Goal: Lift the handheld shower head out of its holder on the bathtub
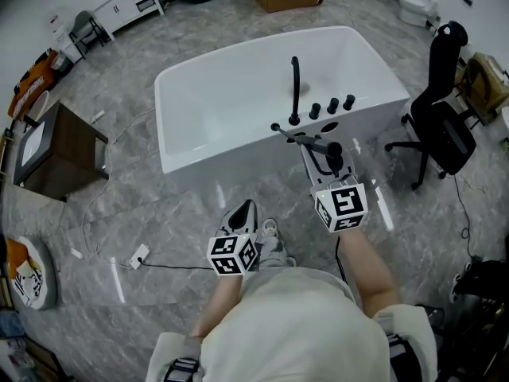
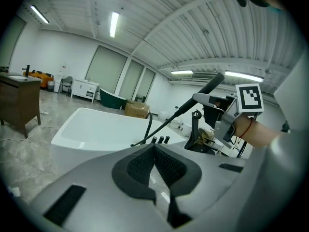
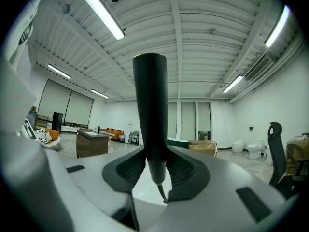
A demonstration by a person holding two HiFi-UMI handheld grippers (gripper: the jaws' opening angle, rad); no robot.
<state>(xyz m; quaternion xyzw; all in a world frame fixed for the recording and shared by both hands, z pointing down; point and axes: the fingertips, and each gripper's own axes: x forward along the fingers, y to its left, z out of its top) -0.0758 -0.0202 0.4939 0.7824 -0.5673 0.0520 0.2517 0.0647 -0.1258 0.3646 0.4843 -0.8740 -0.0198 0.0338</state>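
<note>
Grey marbled floor (image 1: 159,221) spreads through a wide white room with long ceiling lamps, and a white bathtub (image 1: 191,94) stands free on it. Above the near rim of the tub, the black shower head (image 3: 150,110) is raised in the air, with its handle clamped in the right gripper (image 3: 155,161). The left gripper (image 2: 154,151) has its jaws pressed together on nothing.

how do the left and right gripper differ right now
The right gripper is shut on the black shower head; the left gripper is shut on nothing. In the head view the right gripper is beside the bathtub, the left gripper farther back over the floor. Both carry a marker cube.
</note>
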